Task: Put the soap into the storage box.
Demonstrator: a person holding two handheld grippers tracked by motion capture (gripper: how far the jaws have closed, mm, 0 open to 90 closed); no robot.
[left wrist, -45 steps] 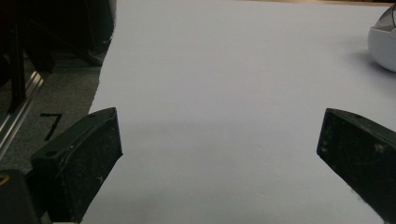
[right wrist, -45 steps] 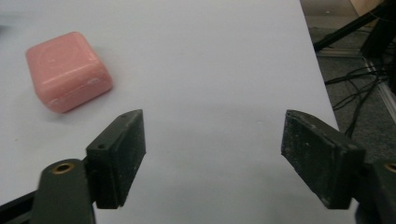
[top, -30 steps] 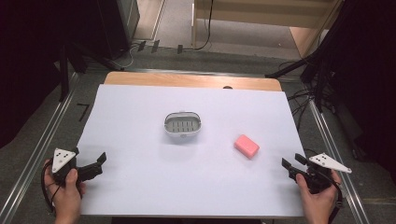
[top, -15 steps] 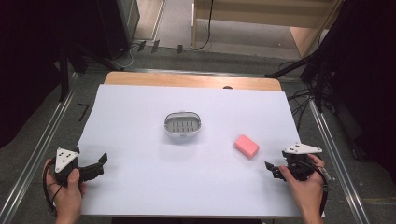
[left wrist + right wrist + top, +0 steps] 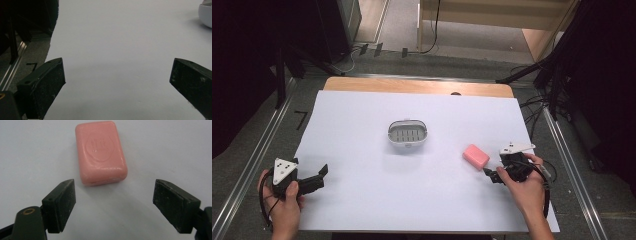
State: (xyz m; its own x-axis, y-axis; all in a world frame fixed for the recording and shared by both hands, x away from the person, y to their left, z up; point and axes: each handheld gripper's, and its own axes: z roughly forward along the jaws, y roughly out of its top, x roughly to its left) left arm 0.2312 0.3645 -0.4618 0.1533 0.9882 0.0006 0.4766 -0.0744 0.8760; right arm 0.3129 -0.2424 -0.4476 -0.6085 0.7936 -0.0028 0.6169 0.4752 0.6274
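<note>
high view: soap dish (image 5: pixel 408 134) holds nothing.

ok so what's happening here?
A person holds a gripper in each hand at a white-covered table. The right gripper has its fingers open, just short of a pink soap bar, nothing between them. The left gripper sits open at the near left. A grey soap dish sits mid-table.

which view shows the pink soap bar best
The right gripper view: the pink rounded rectangular soap bar lies close and sharp on the white table cover, its embossed oval stamp readable, just ahead of the open fingers. The high view shows it small, as a pink block beside the right gripper.
</note>
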